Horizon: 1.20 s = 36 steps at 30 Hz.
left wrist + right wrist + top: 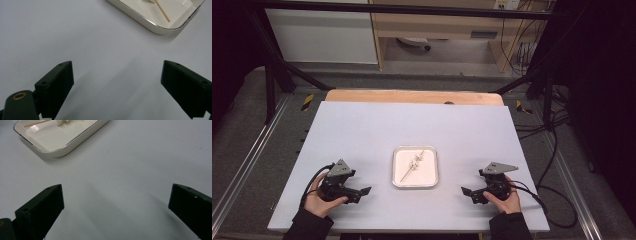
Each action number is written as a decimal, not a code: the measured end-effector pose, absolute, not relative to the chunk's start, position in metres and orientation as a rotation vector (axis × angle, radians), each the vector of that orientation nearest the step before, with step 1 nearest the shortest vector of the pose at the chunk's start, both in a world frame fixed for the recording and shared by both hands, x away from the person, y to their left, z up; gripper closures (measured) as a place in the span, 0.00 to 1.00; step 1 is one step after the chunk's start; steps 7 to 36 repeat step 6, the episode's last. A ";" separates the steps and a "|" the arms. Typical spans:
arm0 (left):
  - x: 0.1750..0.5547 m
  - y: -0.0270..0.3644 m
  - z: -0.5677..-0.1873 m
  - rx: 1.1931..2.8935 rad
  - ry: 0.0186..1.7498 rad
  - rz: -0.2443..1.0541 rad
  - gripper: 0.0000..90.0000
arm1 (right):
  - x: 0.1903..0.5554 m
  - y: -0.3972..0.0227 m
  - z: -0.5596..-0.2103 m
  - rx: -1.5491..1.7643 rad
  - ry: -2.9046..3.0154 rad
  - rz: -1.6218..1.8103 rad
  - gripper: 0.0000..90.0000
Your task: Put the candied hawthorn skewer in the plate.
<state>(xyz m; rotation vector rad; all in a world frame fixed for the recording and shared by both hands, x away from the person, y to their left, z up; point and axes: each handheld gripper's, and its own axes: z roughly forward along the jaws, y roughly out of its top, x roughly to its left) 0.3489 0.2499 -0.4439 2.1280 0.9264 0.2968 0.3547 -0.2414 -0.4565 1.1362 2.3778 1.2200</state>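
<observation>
White tray [414,183] with skewer [413,165] between grippers.

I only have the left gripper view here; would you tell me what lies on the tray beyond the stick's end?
Observer: From the high view, the tray holds a skewer lying diagonally, with small pale pieces threaded near its upper half.
Operator: Thank you. Where does the right gripper sit?
Observer: The right gripper rests on the white table to the right of the tray, pointing toward it, apart from it.
Operator: Are its jaws open?
Observer: Yes; the right gripper view shows them spread wide with bare table between them.
</observation>
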 end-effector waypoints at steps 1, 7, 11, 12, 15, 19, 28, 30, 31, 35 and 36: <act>0.348 0.251 -0.444 2.122 0.925 0.296 0.12 | 0.355 -0.241 -0.457 1.138 2.378 1.222 0.01; 0.349 0.253 -0.445 2.115 0.923 0.302 0.12 | 0.355 -0.241 -0.457 1.139 2.383 1.222 0.01; 0.349 0.253 -0.445 2.115 0.923 0.302 0.12 | 0.355 -0.241 -0.457 1.139 2.383 1.222 0.01; 0.349 0.253 -0.445 2.115 0.923 0.302 0.12 | 0.355 -0.241 -0.457 1.139 2.383 1.222 0.01; 0.349 0.253 -0.445 2.115 0.923 0.302 0.12 | 0.355 -0.241 -0.457 1.139 2.383 1.222 0.01; 0.349 0.253 -0.445 2.115 0.923 0.302 0.12 | 0.355 -0.241 -0.457 1.139 2.383 1.222 0.01; 0.349 0.253 -0.445 2.115 0.923 0.302 0.12 | 0.355 -0.241 -0.457 1.139 2.383 1.222 0.01; 0.349 0.253 -0.445 2.115 0.923 0.302 0.12 | 0.355 -0.241 -0.457 1.139 2.383 1.222 0.01; 0.349 0.253 -0.445 2.115 0.923 0.302 0.12 | 0.355 -0.241 -0.457 1.139 2.383 1.222 0.01; 0.349 0.253 -0.445 2.115 0.923 0.302 0.12 | 0.355 -0.241 -0.457 1.139 2.383 1.222 0.01; 0.349 0.253 -0.445 2.115 0.923 0.302 0.12 | 0.355 -0.241 -0.457 1.139 2.383 1.222 0.01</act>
